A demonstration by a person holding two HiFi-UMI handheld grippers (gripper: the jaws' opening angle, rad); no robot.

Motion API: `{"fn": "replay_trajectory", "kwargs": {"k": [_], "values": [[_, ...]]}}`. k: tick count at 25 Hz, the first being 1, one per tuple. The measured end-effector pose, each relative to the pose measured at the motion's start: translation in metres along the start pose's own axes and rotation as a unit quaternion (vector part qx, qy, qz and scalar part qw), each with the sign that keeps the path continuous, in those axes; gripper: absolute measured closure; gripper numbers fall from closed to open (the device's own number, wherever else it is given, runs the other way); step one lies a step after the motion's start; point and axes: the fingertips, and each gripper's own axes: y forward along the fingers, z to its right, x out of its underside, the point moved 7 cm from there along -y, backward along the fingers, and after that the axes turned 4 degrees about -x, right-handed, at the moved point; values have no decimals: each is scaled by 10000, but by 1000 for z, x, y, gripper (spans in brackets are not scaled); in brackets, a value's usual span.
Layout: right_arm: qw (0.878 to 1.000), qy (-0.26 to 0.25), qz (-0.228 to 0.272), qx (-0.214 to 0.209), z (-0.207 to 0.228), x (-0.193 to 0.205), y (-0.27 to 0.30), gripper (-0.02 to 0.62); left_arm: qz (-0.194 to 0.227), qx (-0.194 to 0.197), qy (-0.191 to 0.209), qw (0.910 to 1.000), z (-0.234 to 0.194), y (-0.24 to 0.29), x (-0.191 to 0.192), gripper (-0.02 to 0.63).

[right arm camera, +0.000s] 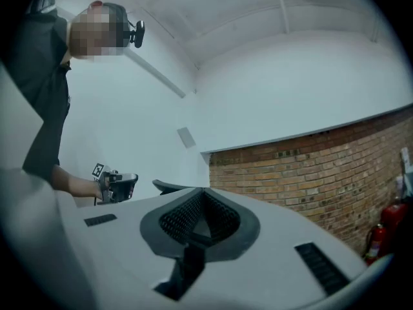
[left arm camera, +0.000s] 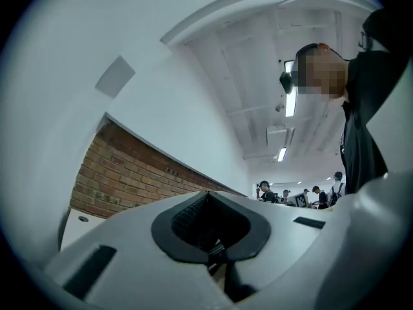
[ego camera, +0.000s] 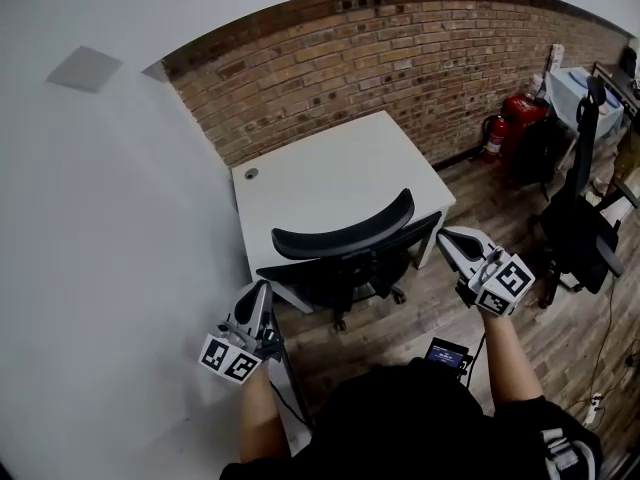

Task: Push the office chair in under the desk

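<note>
Both clenched empty: left gripper [ego camera: 262, 290] and right gripper [ego camera: 447, 236] flank the chair [ego camera: 345, 236], apart from it. Chair looks mostly under desk [ego camera: 320, 178]; final nudge maybe left.

A black short-sleeved top [ego camera: 400, 428] clothes the person, and the pale grey left gripper [ego camera: 262, 290] and right gripper [ego camera: 447, 236] each carry a cube [ego camera: 507, 285] of black-and-white square markers and dark ribbed pads [right arm camera: 177, 221].
</note>
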Motion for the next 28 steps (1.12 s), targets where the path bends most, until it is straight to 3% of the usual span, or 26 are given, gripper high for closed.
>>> {"fn": "replay_trajectory", "kwargs": {"k": [7,16,28], "values": [[9977,373,-182,-532,-44,33,-7,583,-231,125,-396,9989,25,-9,42,589],[9917,899,-326,-862,-59,49,-57,588,-840,185,184,9961,102,-12,59,589],[9900,830,-599,-970,-68,48,-187,588,-1046,-124,468,9933,240,-22,86,589]]}}
